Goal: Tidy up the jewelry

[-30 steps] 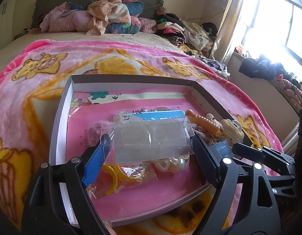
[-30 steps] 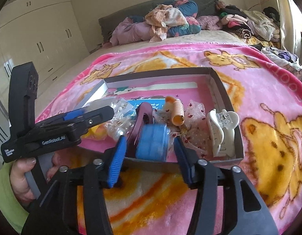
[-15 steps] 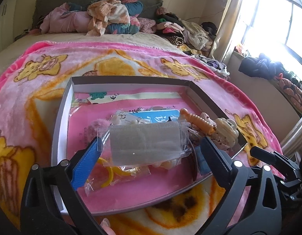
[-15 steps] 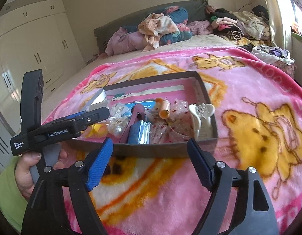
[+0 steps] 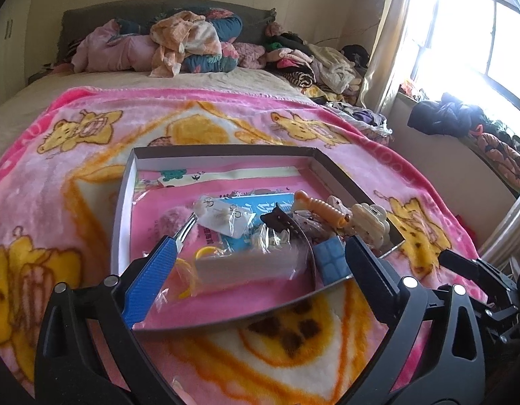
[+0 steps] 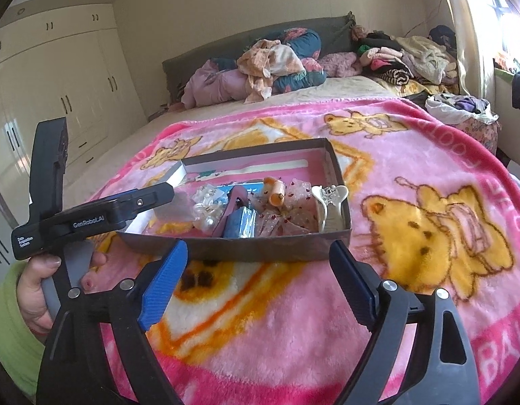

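A shallow box with a pink floor (image 5: 122,202) (image 6: 270,251) lies on the bed blanket. It holds a clear plastic packet (image 5: 246,266), yellow rings in a bag (image 5: 192,270), an earring card (image 5: 222,217), a blue block (image 5: 332,258) (image 6: 239,224), an orange hair roller (image 5: 324,211) (image 6: 275,192), a cream claw clip (image 5: 367,222) (image 6: 330,207) and a dark headband (image 5: 286,222). My left gripper (image 5: 256,283) is open and empty at the box's near edge. My right gripper (image 6: 260,287) is open and empty, in front of the box.
A pink bear-print blanket (image 6: 428,222) covers the bed. Piles of clothes (image 5: 179,44) lie at the headboard and far right. A window (image 5: 479,40) and a sill with clothes are to the right. Wardrobes (image 6: 57,84) stand on the left.
My left gripper let go of the clear packet, which now lies in the box, and drew back. My right gripper released the blue block into the box and pulled back, opening wide.
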`<state>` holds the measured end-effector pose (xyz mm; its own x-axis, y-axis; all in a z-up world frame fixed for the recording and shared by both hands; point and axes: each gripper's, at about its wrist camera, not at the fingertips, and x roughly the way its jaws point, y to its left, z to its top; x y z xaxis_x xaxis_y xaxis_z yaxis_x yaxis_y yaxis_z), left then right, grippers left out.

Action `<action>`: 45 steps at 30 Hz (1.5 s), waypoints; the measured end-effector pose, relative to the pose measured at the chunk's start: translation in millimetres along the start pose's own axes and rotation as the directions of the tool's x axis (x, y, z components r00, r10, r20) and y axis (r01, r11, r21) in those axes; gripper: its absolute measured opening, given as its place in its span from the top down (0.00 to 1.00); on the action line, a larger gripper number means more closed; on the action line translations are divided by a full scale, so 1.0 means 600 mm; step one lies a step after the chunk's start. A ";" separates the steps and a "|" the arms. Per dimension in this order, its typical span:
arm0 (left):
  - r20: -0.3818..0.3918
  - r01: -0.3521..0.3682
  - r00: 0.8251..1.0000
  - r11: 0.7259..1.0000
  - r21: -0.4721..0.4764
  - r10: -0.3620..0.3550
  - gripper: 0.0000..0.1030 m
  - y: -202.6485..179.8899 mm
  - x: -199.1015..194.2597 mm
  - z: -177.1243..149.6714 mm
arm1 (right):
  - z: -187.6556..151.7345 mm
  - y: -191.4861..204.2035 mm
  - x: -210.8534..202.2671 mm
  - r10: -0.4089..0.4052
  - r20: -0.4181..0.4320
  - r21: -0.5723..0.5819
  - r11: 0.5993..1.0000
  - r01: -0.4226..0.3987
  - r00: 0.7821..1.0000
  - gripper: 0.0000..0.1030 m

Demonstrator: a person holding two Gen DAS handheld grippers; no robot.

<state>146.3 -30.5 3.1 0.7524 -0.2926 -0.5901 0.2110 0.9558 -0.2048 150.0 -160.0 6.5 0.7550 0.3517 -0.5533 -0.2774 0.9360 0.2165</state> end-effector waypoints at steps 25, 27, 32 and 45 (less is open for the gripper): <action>0.103 -0.047 0.994 0.999 0.004 0.046 0.11 -0.029 -0.104 -0.100 | -0.030 0.037 -0.072 -0.011 0.107 -0.021 1.000 0.013 0.994 0.09; 0.122 -0.060 0.991 0.998 0.004 0.059 0.11 -0.032 -0.112 -0.108 | -0.032 0.040 -0.078 -0.022 0.135 -0.032 0.999 0.027 0.991 0.07; 0.159 -0.083 0.984 0.997 0.006 0.081 0.11 -0.039 -0.128 -0.113 | -0.037 0.049 -0.087 -0.036 0.205 -0.076 0.996 0.053 0.978 0.07; 0.197 -0.116 0.974 0.993 0.023 0.110 0.11 -0.048 -0.135 -0.126 | -0.054 0.044 -0.082 -0.077 0.360 -0.134 0.982 0.133 0.930 0.06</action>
<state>32.1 -36.5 -2.2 0.8792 -0.1745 -0.4434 0.1365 0.9838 -0.1165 86.1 -152.7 13.4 0.9373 0.2515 -0.2415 -0.2514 0.9674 0.0316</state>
